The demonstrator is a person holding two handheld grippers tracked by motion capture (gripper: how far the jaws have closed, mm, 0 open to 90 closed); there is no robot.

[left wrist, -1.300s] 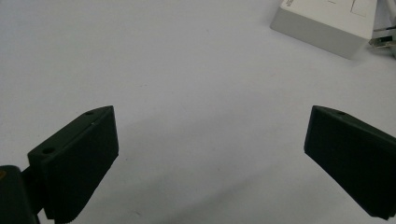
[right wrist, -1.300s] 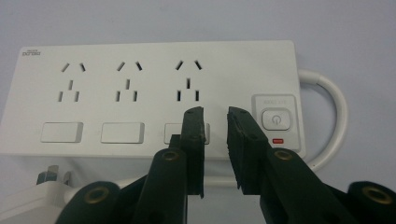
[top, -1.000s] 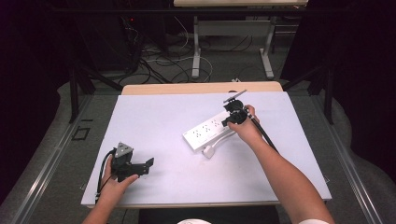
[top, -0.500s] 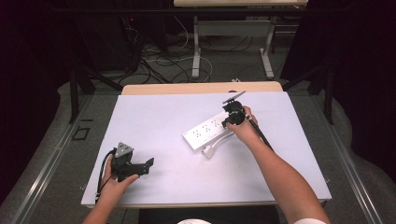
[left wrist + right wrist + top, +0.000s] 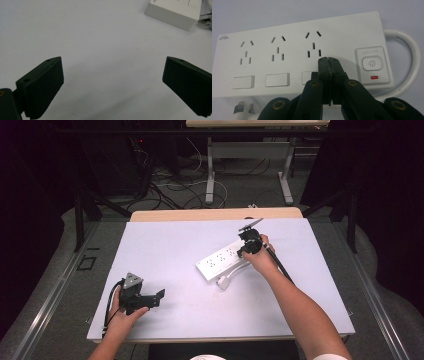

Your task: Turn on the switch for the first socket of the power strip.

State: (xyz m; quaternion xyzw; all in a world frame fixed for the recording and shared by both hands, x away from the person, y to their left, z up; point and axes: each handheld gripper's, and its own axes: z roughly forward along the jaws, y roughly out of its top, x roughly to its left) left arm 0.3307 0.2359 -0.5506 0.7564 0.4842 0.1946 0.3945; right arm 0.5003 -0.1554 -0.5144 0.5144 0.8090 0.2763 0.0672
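One white power strip (image 5: 223,261) with three sockets lies mid-worktop (image 5: 165,250), right gripper (image 5: 328,61) fingers closed empty over it, its red light (image 5: 374,77) visible in right gripper view, left gripper (image 5: 112,85) fingers open.

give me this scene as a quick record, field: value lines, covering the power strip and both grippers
surface: white table top
main object: white power strip, lying flat, set diagonally
sockets: three socket groups in the right gripper view, with a rectangular switch below each
power button: round button at the strip's cable end, small red mark beneath it
cable: white cable looping out of that end
right gripper: jaws shut, tips over the strip's face by the third switch
left gripper: jaws open, nothing between them, apart from the strip
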